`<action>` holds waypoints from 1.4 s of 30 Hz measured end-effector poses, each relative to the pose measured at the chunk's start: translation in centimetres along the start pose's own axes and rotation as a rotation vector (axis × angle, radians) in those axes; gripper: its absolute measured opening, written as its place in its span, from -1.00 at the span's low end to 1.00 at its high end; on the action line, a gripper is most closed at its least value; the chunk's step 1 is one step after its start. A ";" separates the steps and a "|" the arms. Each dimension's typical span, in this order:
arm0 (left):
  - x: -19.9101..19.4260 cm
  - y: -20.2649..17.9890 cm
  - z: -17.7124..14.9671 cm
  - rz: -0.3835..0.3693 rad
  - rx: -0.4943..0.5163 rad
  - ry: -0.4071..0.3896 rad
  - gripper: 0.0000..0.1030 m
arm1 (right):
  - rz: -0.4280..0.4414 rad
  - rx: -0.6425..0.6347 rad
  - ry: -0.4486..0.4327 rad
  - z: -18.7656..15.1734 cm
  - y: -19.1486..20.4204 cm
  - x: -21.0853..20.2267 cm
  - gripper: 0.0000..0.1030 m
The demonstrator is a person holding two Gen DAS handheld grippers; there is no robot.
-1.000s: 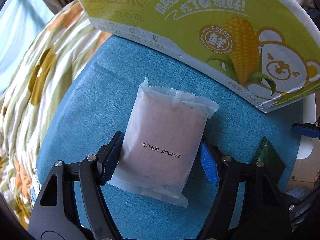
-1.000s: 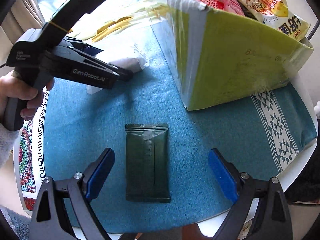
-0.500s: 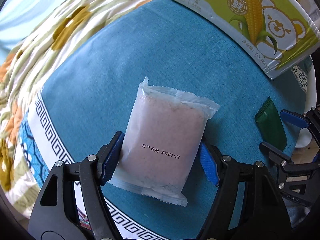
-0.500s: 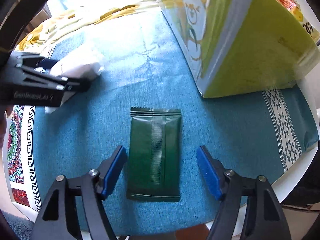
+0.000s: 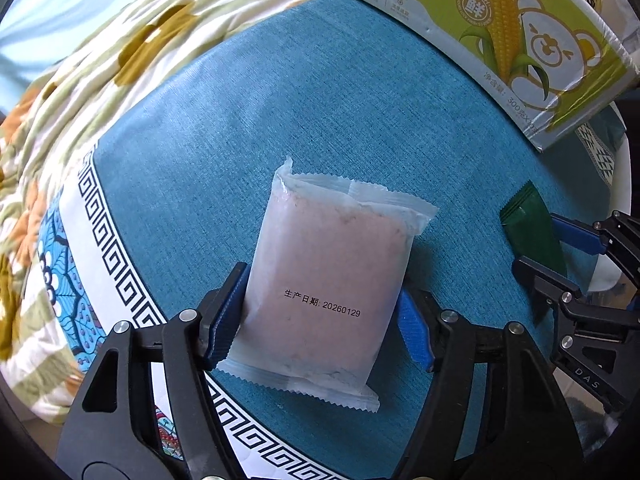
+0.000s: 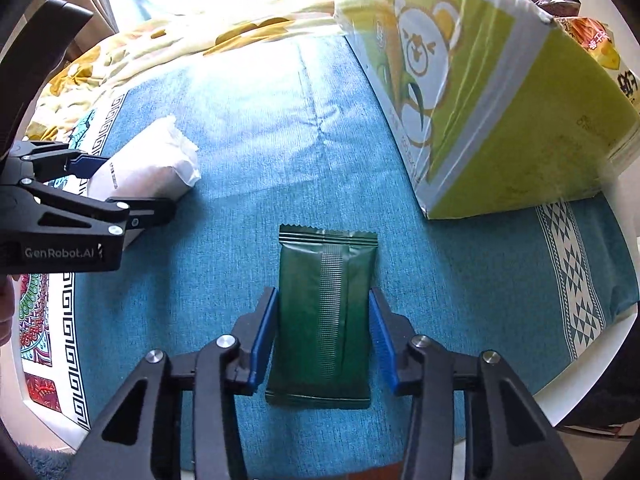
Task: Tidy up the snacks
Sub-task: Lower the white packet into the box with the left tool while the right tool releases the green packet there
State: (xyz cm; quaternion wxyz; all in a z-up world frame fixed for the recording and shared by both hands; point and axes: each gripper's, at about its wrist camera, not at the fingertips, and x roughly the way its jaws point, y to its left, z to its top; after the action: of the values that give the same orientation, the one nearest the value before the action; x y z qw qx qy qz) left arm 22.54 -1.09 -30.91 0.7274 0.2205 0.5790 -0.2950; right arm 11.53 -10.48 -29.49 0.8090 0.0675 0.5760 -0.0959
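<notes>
Blue-clothed tabletop (image 5: 320, 100), floral bedding beyond. Left tool (image 5: 320, 322) clamped on pale pink packet (image 5: 332, 276), jaws just closed further; packet soft, light, slippery film, best held mid-body. Right tool (image 6: 322, 338) just closed onto dark green packet (image 6: 326, 312) at long edges; flat, crinkly, light. Green corn box (image 6: 500, 112) sat right, snacks inside.
</notes>
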 end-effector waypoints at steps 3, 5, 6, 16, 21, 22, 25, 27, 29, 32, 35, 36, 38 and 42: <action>-1.1 0.7 -0.3 -0.002 -0.018 -0.023 0.26 | 0.024 0.026 -0.004 0.1 0.0 -0.4 -0.22; -2.3 1.0 -0.4 0.000 -0.026 -0.039 0.26 | 0.028 0.030 -0.015 0.1 0.2 -0.8 -0.22; -2.7 1.5 -0.1 0.004 -0.030 -0.049 0.26 | 0.031 0.031 -0.023 0.2 0.3 -1.1 -0.22; -11.7 2.6 0.7 0.010 -0.081 -0.168 0.26 | 0.090 0.050 -0.155 1.7 0.9 -7.8 -0.22; -16.3 1.2 3.5 0.003 -0.083 -0.267 0.26 | 0.105 0.091 -0.242 2.7 -0.4 -12.6 -0.22; -17.0 0.8 4.1 -0.003 -0.085 -0.283 0.26 | 0.106 0.097 -0.261 3.0 -0.8 -13.6 -0.22; -18.9 -0.5 6.2 -0.020 -0.097 -0.331 0.26 | 0.097 0.107 -0.320 4.5 -2.4 -16.2 -0.22; -19.8 -1.7 7.7 -0.027 -0.106 -0.361 0.26 | 0.092 0.112 -0.357 5.4 -3.9 -17.9 -0.22; -20.2 -3.1 9.0 -0.030 -0.114 -0.383 0.26 | 0.091 0.110 -0.377 6.6 -5.8 -19.1 -0.22; -20.1 -5.4 11.4 -0.032 -0.141 -0.403 0.26 | 0.099 0.106 -0.404 8.1 -8.9 -20.1 -0.22; -19.1 -7.8 13.7 -0.045 -0.195 -0.394 0.26 | 0.118 0.083 -0.418 9.3 -12.3 -20.8 -0.22; -18.7 -8.6 14.4 -0.044 -0.213 -0.393 0.26 | 0.125 0.071 -0.420 9.8 -13.4 -20.9 -0.22; -17.4 -10.3 15.6 -0.029 -0.247 -0.386 0.23 | 0.145 0.046 -0.418 10.5 -15.4 -21.0 -0.22; -14.4 -13.4 17.8 -0.019 -0.316 -0.355 -0.09 | 0.190 -0.004 -0.401 12.1 -19.0 -20.2 -0.22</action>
State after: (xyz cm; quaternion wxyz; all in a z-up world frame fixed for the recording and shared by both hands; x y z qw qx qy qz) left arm 23.83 -20.17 -12.48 0.8405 0.0431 0.4831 -0.2415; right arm 11.80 -30.09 -6.44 0.9129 0.0991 0.3948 -0.0296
